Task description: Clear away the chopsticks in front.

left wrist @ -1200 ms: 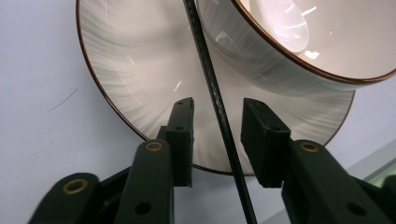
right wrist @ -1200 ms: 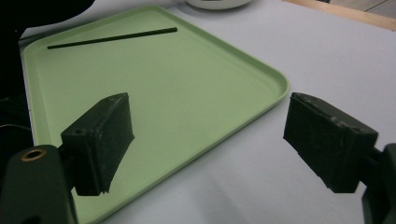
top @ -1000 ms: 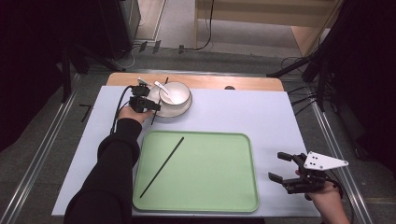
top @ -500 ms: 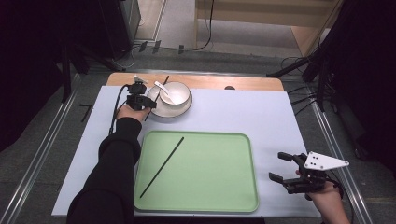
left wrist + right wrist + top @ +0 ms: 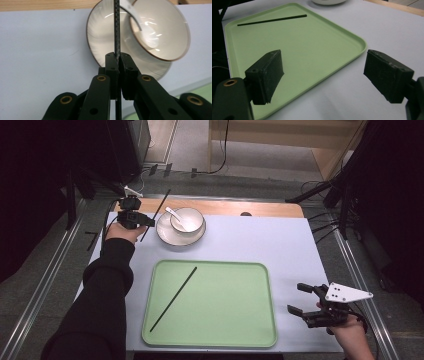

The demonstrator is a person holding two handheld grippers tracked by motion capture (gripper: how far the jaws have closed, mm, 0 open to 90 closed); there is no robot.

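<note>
Presently the left gripper [image 5: 117, 62] pinches a thin black chopstick [image 5: 156, 214] beside the white ceramic bowl [image 5: 187, 219]; a swing could tip it. The right gripper [image 5: 305, 305] waits open, holding nothing.

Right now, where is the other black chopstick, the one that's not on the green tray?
In the high view, the second chopstick is at the table's far left, pinched in the left hand-held gripper, just left of the white bowl and its plate.
</note>
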